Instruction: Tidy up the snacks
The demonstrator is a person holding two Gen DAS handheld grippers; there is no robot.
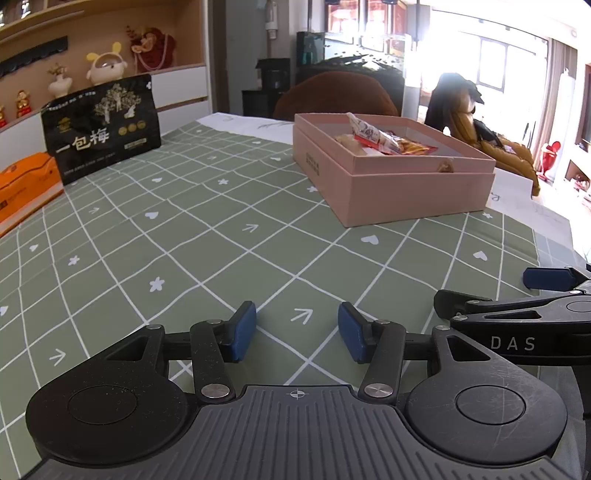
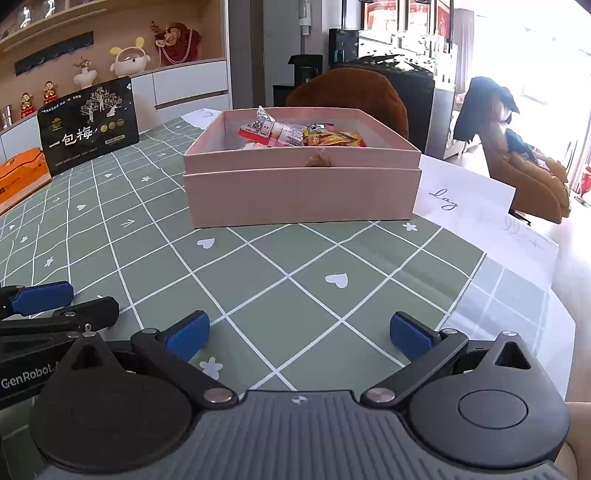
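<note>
Nearby, the pink cardboard box (image 2: 301, 192) of wrapped snacks (image 2: 295, 134) sits on the green grid-patterned desk (image 2: 295, 280); behind it, wooden shelving (image 2: 110, 33); before it, the left hand-held gripper (image 1: 297, 330) and right hand-held gripper (image 2: 299, 334) gape empty.

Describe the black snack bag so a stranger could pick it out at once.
Start at the green checked tablecloth and look past the pink box to the far left edge, below the wall shelves. The black snack bag stands upright there, just behind an orange box. It is the only black pack on the table, with white characters and a pale tree drawing.
</note>
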